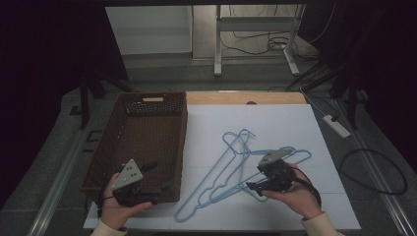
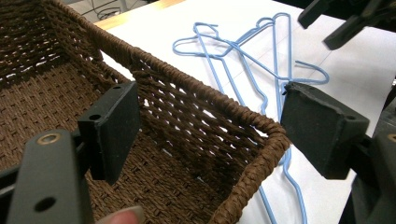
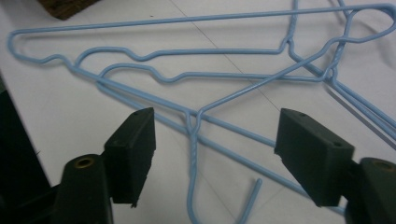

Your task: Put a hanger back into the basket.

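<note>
The blue hangers [image 1: 231,172] are lying flat, long bars running toward the tabletop's near-left corner; right tool [image 3: 215,149] is hovering released above one twisted neck.

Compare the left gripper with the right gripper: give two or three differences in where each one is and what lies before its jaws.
The left gripper hovers at the brown wicker basket, its jaws astride the near corner rim; the right gripper hangs over the blue wire hangers on the white sheet, one twisted neck between its jaws. The left points rightward, the right leftward. Both are open, gripping nothing.
</note>
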